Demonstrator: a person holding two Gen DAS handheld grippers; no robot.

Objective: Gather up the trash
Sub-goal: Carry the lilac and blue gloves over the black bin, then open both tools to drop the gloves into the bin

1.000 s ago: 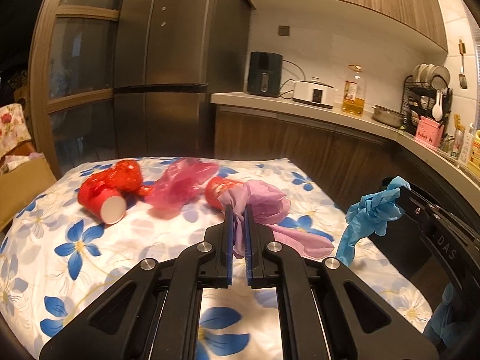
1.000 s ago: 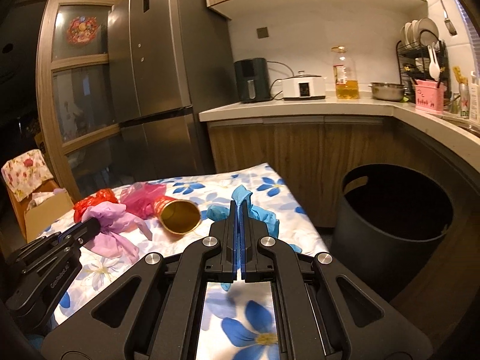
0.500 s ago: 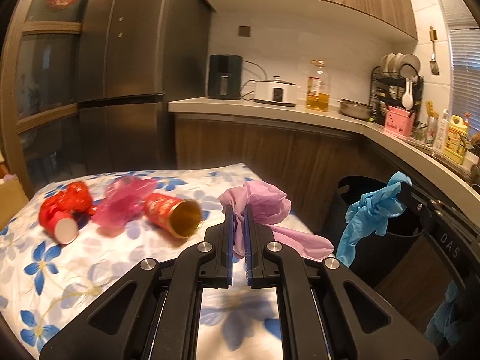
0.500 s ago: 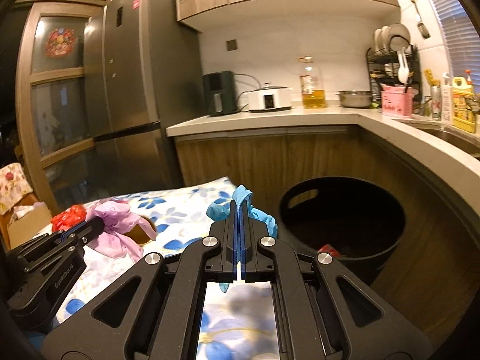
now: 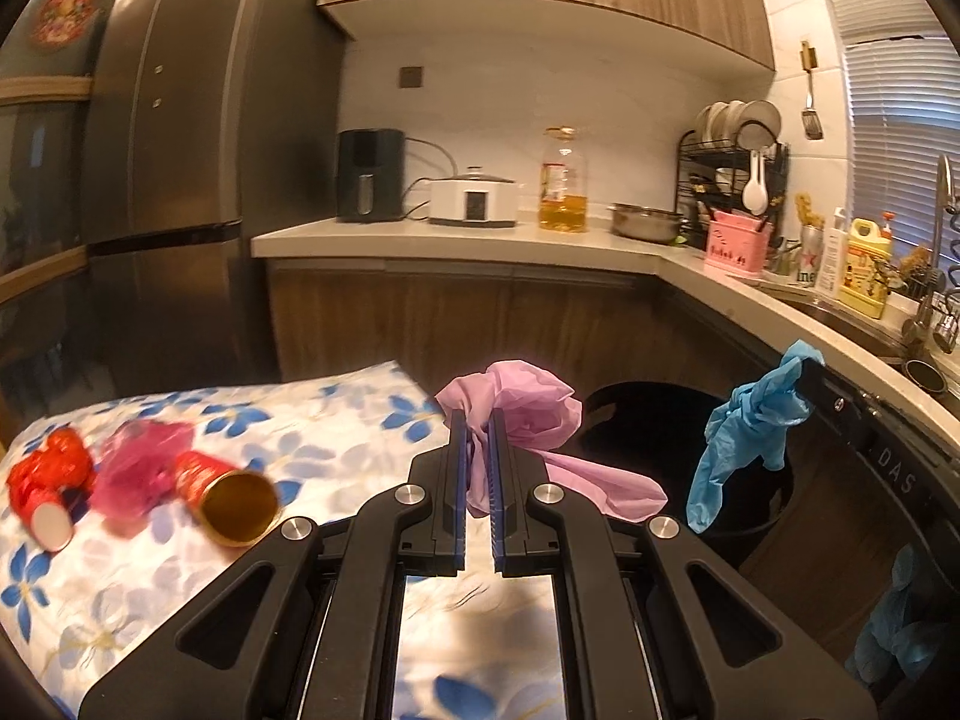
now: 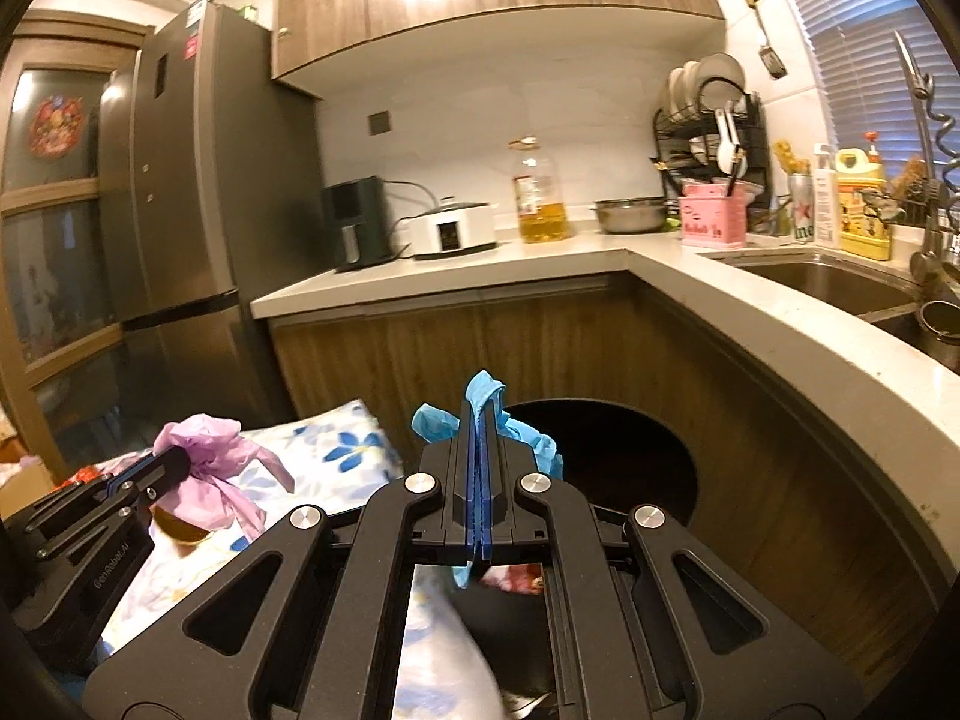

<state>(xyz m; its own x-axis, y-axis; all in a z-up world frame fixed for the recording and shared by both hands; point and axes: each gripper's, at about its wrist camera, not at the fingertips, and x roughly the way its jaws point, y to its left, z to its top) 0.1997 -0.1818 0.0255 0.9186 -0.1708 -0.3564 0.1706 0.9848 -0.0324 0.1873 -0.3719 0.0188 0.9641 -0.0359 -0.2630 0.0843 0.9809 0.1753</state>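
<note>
My left gripper (image 5: pixel 478 420) is shut on a crumpled purple plastic bag (image 5: pixel 528 408) and holds it above the table's right edge, near the black trash bin (image 5: pixel 624 402). It also shows in the right wrist view (image 6: pixel 168 462) with the purple bag (image 6: pixel 210 444). My right gripper (image 6: pixel 478 408) is shut on a blue glove (image 6: pixel 438 423) over the near rim of the bin (image 6: pixel 630 456). In the left wrist view the right gripper (image 5: pixel 807 375) holds the blue glove (image 5: pixel 744 432) above the bin.
On the flowered tablecloth (image 5: pixel 336 420) lie a red tube can (image 5: pixel 228 492), a pink bag (image 5: pixel 141 468) and a red cup with wrapper (image 5: pixel 42 492). A counter (image 6: pixel 780 324) curves around the bin, with a sink (image 6: pixel 822 282) at right. The fridge (image 5: pixel 180 180) stands at left.
Both grippers have swung right, away from the table toward the bin, each carrying its item. The bin now lies just ahead of both grippers.
</note>
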